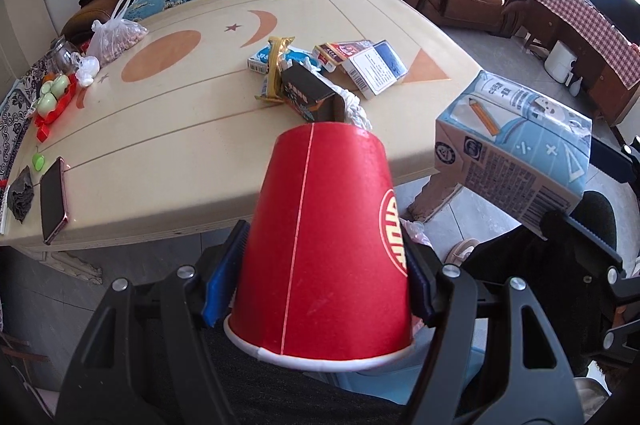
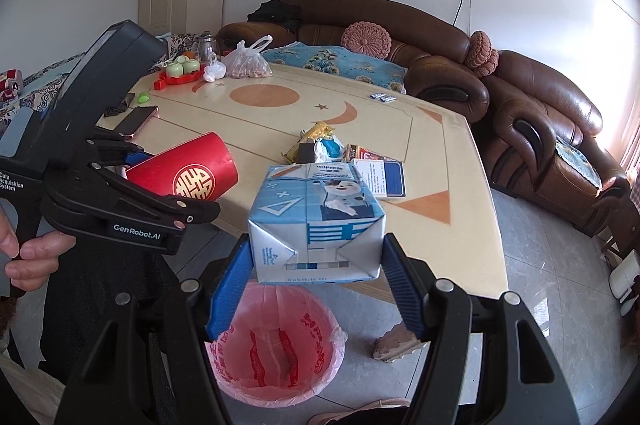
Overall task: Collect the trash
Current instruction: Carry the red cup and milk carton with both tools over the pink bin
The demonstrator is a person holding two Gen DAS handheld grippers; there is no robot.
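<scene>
My left gripper (image 1: 320, 281) is shut on a red paper cup (image 1: 320, 245), held with its rim toward the camera off the table's near edge; the cup also shows in the right wrist view (image 2: 188, 169). My right gripper (image 2: 316, 277) is shut on a light blue milk carton (image 2: 316, 221), also seen in the left wrist view (image 1: 516, 153), held above a bin with a pink bag liner (image 2: 276, 349) on the floor. More trash lies on the cream table (image 2: 440, 245): a gold snack wrapper (image 1: 276, 65), a dark small box (image 1: 308, 93), crumpled white tissue (image 1: 356, 105) and cigarette packs (image 1: 372, 63).
On the table's far side are a phone (image 1: 54, 197), a bag of nuts (image 1: 116, 39), a red tray with green cups (image 1: 52, 97) and a glass jar (image 1: 60, 53). Brown leather sofas (image 2: 540, 129) ring the table. A person's hand (image 2: 32, 257) holds the left gripper.
</scene>
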